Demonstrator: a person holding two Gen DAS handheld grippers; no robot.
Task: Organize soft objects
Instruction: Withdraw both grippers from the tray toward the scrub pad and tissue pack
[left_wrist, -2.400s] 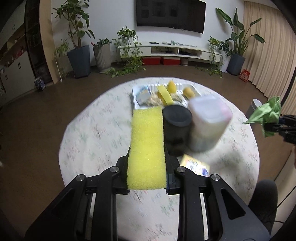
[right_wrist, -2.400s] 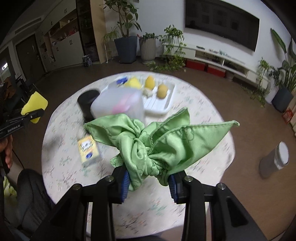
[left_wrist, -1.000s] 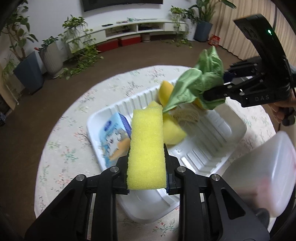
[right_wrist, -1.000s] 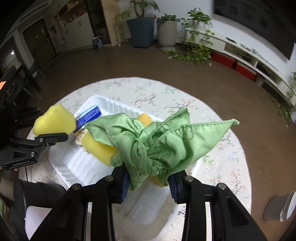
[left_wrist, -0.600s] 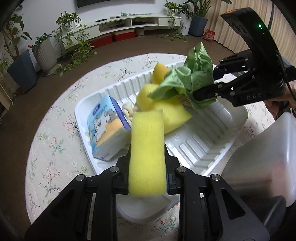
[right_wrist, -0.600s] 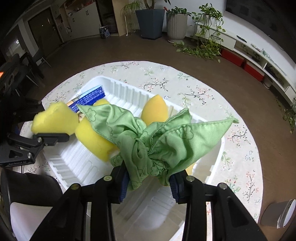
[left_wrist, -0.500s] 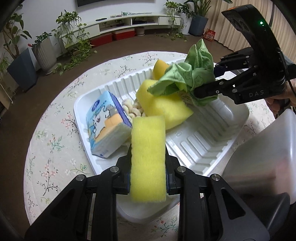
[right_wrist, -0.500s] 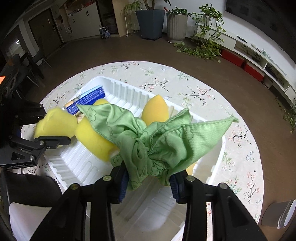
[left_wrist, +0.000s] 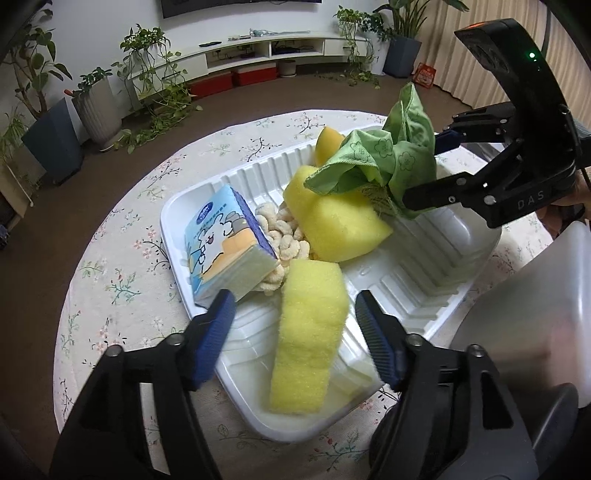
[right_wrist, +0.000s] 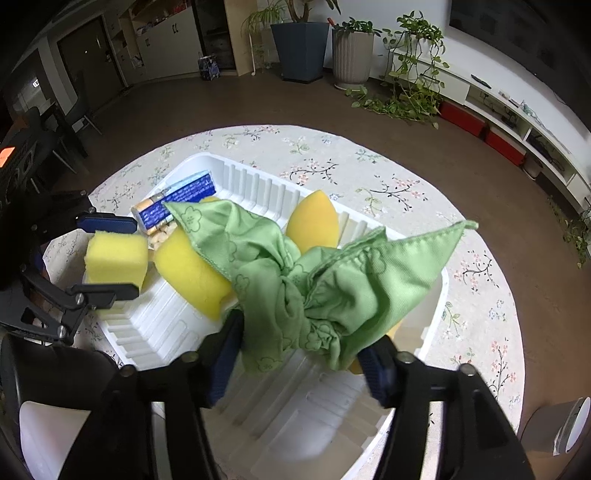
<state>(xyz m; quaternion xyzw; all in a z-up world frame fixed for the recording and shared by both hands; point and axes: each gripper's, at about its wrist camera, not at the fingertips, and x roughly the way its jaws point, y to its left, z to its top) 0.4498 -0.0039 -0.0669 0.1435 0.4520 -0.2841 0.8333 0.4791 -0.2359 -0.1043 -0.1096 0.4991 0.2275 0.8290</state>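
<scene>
Yellow sponge (left_wrist: 308, 332) sits loose in the white tray (left_wrist: 436, 273), lower centre, left gripper (left_wrist: 295, 332) jaws just opened wide. Right gripper (right_wrist: 299, 354) just opened too, green cloth (right_wrist: 317, 280) slumping between them, upper right. Both squishy, light; pinch mid-body.

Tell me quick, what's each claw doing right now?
Left gripper: jaws just opened, yellow sponge loose between them.
Right gripper: jaws just opened, green cloth between them.

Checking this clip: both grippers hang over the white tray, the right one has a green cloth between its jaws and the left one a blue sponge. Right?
Not quite: the sponge between the left gripper's jaws is yellow, as the left wrist view shows. The rest holds.
</scene>
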